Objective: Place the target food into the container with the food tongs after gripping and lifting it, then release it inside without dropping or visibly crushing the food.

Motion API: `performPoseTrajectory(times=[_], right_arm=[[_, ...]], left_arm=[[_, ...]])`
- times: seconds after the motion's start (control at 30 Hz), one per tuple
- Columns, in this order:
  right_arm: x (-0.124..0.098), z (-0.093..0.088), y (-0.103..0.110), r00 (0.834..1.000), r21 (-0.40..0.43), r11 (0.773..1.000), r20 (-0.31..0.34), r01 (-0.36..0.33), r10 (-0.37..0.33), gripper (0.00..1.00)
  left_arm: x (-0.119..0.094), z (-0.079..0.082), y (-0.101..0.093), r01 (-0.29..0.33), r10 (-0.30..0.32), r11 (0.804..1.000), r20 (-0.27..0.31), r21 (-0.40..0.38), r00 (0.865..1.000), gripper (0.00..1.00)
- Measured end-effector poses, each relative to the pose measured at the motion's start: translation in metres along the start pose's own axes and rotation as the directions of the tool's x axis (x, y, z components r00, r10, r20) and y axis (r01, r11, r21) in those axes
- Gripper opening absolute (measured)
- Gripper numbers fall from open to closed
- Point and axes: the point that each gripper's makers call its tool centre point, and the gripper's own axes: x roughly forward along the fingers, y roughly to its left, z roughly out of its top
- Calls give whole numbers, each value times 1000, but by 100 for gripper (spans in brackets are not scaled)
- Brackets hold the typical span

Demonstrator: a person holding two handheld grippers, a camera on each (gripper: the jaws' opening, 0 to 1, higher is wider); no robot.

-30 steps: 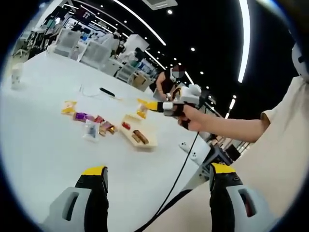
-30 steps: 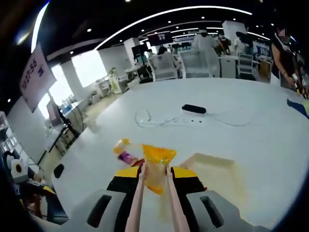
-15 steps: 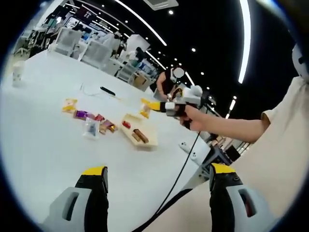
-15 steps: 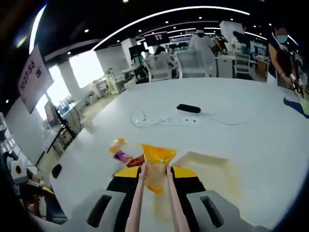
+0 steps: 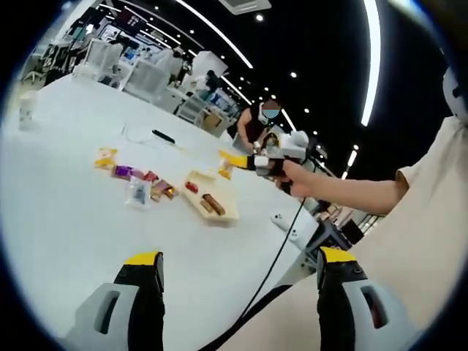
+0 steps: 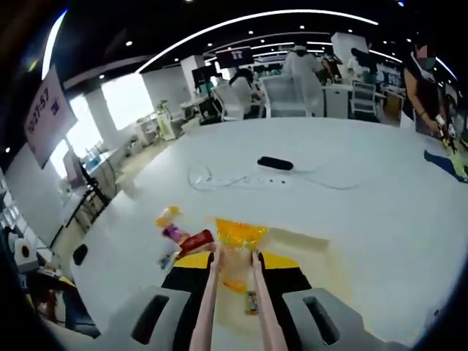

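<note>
In the right gripper view my right gripper [image 6: 234,263] is shut on pink food tongs [image 6: 208,307]. The tongs pinch a yellow snack packet [image 6: 238,238], held in the air above the tan tray [image 6: 333,252]. The left gripper view shows the same right gripper [image 5: 276,158] in a person's hand, with the yellow packet [image 5: 228,164] hanging above the far end of the tray [image 5: 219,216]. That tray holds a few wrapped snacks. My left gripper [image 5: 240,256] stands open near the table's edge, nothing between its jaws.
Several loose snack packets [image 5: 142,184] lie left of the tray, a yellow one [image 5: 105,156] farthest out. A black bar [image 6: 274,162] and a thin cable [image 6: 219,178] lie farther back. A cup [image 5: 26,111] stands at the far left. People and chairs fill the background.
The right gripper has carried the tongs and yellow packet a little forward over the tray. The left gripper has kept still and open.
</note>
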Motion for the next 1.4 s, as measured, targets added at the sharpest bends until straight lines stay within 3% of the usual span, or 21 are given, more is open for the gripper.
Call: performPoseTrajectory(times=[0.5, 1.4], right_arm=[[-11, -6, -16, 1000, -2, 1000, -12, 27, -27, 23], [-11, -3, -15, 1000, -1, 1000, -9, 25, -26, 24]], left_arm=[[1, 4, 0, 2, -2, 1000, 2, 8, 1000, 86], [3, 3, 0, 6, -6, 1000, 5, 5, 1000, 86]])
